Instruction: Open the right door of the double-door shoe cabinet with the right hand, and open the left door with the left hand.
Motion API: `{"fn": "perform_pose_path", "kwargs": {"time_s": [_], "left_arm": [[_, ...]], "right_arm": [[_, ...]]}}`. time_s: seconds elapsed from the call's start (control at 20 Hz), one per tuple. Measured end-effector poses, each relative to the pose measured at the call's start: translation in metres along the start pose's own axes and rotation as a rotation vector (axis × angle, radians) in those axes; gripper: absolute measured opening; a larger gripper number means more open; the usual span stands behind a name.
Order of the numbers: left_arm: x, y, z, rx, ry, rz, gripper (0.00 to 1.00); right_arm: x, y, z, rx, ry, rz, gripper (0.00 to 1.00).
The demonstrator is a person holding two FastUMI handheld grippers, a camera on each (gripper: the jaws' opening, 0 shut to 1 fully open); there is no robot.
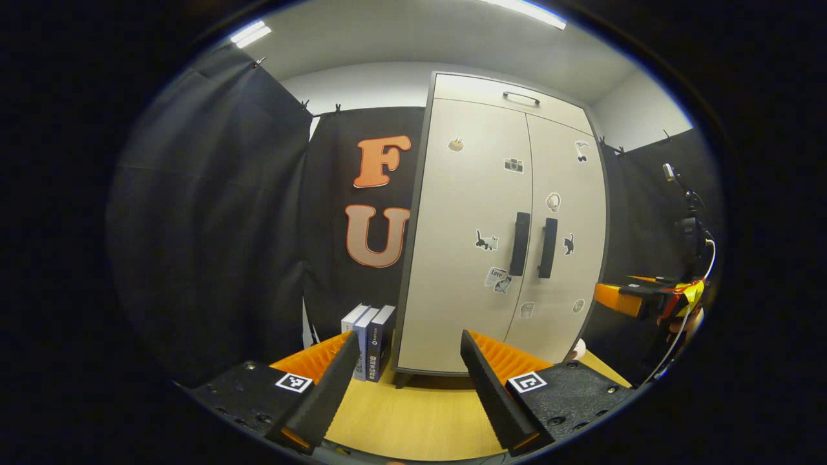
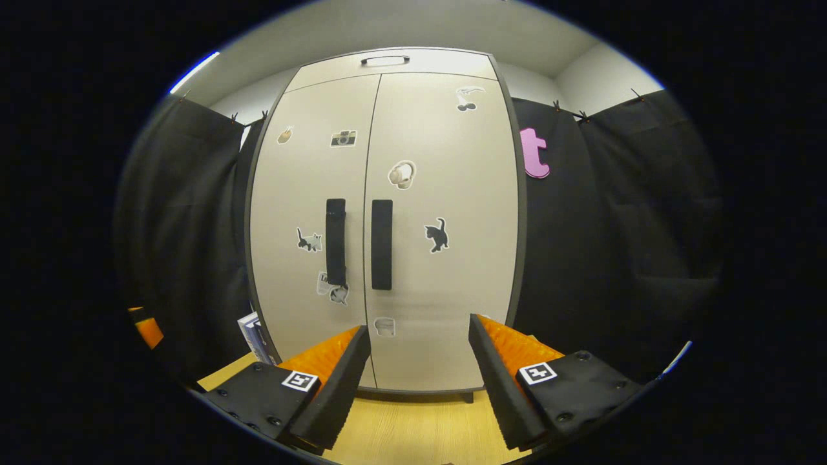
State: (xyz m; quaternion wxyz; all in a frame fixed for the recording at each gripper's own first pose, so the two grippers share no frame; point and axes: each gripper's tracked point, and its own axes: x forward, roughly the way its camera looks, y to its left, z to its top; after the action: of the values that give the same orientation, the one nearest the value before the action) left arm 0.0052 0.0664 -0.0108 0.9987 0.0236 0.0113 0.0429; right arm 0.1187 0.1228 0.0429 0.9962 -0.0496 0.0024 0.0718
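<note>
A tall cream shoe cabinet with two doors stands on the wooden floor, both doors closed. In the right gripper view its left door (image 2: 303, 194) and right door (image 2: 446, 194) face me, with two dark vertical handles side by side: left handle (image 2: 335, 241), right handle (image 2: 382, 244). My right gripper (image 2: 418, 352) is open, low in front of the right door, well short of it. In the left gripper view the cabinet (image 1: 504, 226) sits right of centre with its left handle (image 1: 519, 243) and right handle (image 1: 548, 247). My left gripper (image 1: 408, 361) is open, far from the doors. The right gripper (image 1: 630, 298) shows at the right edge.
Three books (image 1: 369, 339) stand upright on the floor against the cabinet's left side. A top drawer with a handle (image 2: 385, 61) caps the cabinet. Black cloth walls close in on both sides. A stand with cables (image 1: 688, 226) rises at the far right.
</note>
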Motion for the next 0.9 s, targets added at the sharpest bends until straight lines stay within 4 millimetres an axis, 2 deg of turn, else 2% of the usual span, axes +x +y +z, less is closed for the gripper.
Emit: {"fn": "perform_pose_path", "kwargs": {"time_s": [0.05,0.1,0.3,0.4,0.45,0.5,0.55,0.7,0.75,0.8,0.9], "left_arm": [[0.002,0.004,-0.001,0.000,0.000,0.008,0.92],[0.003,0.008,-0.001,-0.003,0.002,0.015,0.95],[0.009,0.022,0.000,-0.024,0.002,0.031,0.95],[0.011,0.030,0.001,-0.005,-0.005,0.044,0.95],[0.013,0.031,0.000,0.002,-0.004,0.048,0.92],[0.014,0.032,0.000,0.000,-0.002,0.049,0.99],[0.016,0.034,-0.002,-0.005,-0.001,0.050,0.95],[0.020,0.040,-0.002,-0.010,0.000,0.054,0.95],[0.020,0.041,-0.002,-0.010,-0.001,0.053,0.92],[0.021,0.042,-0.002,-0.009,-0.001,0.055,0.95],[0.024,0.048,-0.004,-0.001,0.003,0.066,0.95]], "right_arm": [[0.010,0.006,0.006,-0.004,-0.013,0.003,0.97],[0.019,0.012,0.010,-0.002,-0.014,0.011,0.97],[0.056,0.030,0.020,0.037,-0.009,0.026,0.97],[0.073,0.033,0.024,0.042,-0.010,0.021,0.97],[0.082,0.032,0.025,0.033,-0.010,0.011,0.97],[0.089,0.033,0.025,0.027,-0.007,0.004,0.97],[0.097,0.035,0.025,0.028,-0.003,0.000,0.97],[0.119,0.039,0.021,0.067,0.029,-0.004,0.97],[0.126,0.039,0.020,0.074,0.037,-0.008,0.91],[0.131,0.037,0.020,0.074,0.042,-0.023,0.97],[0.142,0.040,0.020,0.070,0.038,-0.024,0.97]]}}
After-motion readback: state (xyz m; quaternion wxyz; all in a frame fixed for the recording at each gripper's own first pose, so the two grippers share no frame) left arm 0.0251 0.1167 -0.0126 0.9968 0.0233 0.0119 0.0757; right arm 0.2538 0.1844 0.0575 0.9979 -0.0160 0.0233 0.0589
